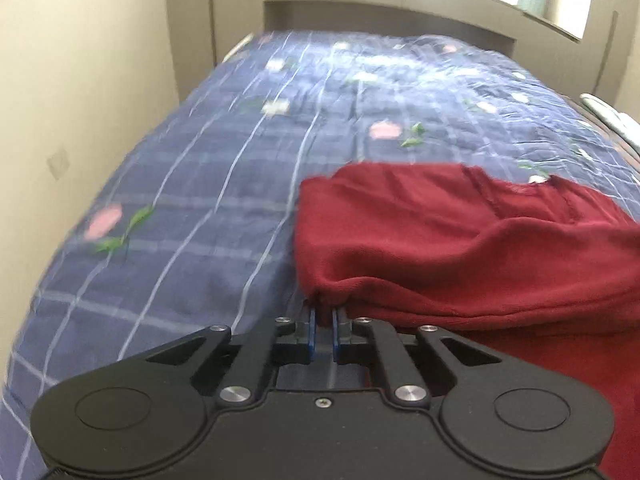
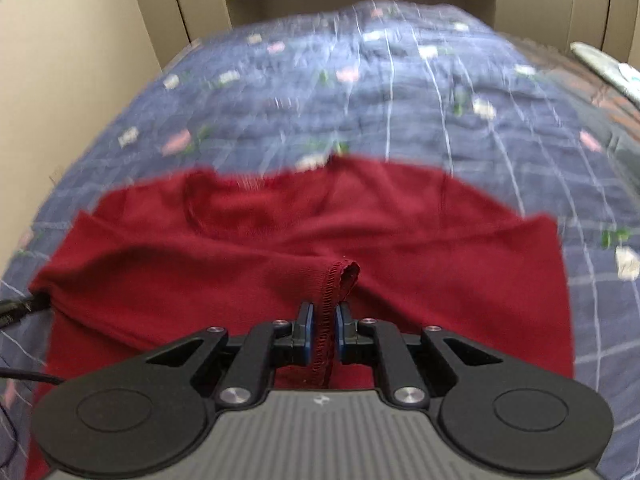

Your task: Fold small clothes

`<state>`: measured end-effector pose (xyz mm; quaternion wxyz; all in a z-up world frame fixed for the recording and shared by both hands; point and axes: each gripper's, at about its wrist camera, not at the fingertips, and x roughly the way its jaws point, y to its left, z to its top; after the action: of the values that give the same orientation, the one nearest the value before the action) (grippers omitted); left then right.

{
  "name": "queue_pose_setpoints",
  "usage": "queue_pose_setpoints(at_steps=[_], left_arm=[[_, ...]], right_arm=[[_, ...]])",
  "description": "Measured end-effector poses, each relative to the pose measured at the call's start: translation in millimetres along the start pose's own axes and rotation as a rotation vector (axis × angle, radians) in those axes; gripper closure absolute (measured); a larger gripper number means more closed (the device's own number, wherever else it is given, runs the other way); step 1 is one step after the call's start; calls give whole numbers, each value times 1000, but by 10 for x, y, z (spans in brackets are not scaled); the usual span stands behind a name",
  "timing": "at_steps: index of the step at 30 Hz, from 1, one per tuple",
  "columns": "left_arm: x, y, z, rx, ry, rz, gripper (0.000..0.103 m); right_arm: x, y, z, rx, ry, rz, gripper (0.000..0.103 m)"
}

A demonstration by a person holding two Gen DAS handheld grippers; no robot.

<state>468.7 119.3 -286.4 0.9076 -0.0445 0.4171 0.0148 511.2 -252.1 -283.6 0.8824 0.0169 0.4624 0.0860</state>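
1. Gripping a bunched corner of a dark red garment (image 1: 440, 248), the left gripper (image 1: 324, 314) appears in its own wrist view with jaws drawn almost together, the blue pads pinching cloth at their very tips. The garment lies on a blue checked bedspread (image 1: 200, 184) printed with flowers, spreading away to the right of the jaws, its long edge running rightward out of frame. Bare bedspread fills everything to the left.

2. Seen from the right wrist, the right gripper (image 2: 323, 314) has its jaws nearly closed on a stitched hem (image 2: 330, 304) of the same garment (image 2: 260, 248), the seam standing up between the pads. The cloth spreads ahead and to both sides over the bedspread (image 2: 400, 100), neckline toward the far end. The other gripper's dark tip (image 2: 24, 306) shows at the garment's left corner, well apart from this one, so the near edge seems stretched between the two hands; a fold would likely carry that edge forward toward the neckline.

3. No brand, label or readable writing shows in either view; motion blur softens both.
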Motion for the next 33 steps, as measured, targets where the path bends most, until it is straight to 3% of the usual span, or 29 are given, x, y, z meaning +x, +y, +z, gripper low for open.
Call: queue_pose_setpoints(at_steps=[3, 9, 12, 13, 14, 16, 18, 20, 23, 27, 29, 33], left_arm=[[84, 90, -28, -41, 32, -7, 95], [44, 130, -48, -13, 54, -34, 94], [-37, 225, -97, -27, 70, -63, 89], [-79, 257, -112, -31, 73, -75, 87], [-125, 282, -117, -36, 75, -90, 82], [-216, 300, -109, -40, 63, -102, 69], [-301, 304, -67, -48, 30, -112, 26], [-336, 290, -21, -63, -23, -111, 15], [-202, 245, 100, -97, -34, -93, 13], [117, 215, 231, -166, 26, 54, 15], [247, 226, 264, -191, 66, 111, 15], [397, 263, 219, -175, 122, 128, 13]], right_arm=[[55, -51, -87, 44, 12, -19, 90], [41, -85, -129, 44, 22, -33, 88], [-14, -76, -107, 30, 15, -66, 67], [-44, -62, -103, 20, 6, -90, 51], [-69, -61, -100, 14, -5, -100, 41], [-106, -71, -108, 34, -19, -77, 37], [-91, -86, -121, 73, -13, -59, 28], [-53, -55, -146, 101, -11, -67, 22], [6, -18, -176, 134, -18, -83, 16], [17, -34, -226, 197, -36, -142, 14], [22, -28, -269, 174, -29, -183, 12], [20, -17, -367, 86, -5, -244, 6]])
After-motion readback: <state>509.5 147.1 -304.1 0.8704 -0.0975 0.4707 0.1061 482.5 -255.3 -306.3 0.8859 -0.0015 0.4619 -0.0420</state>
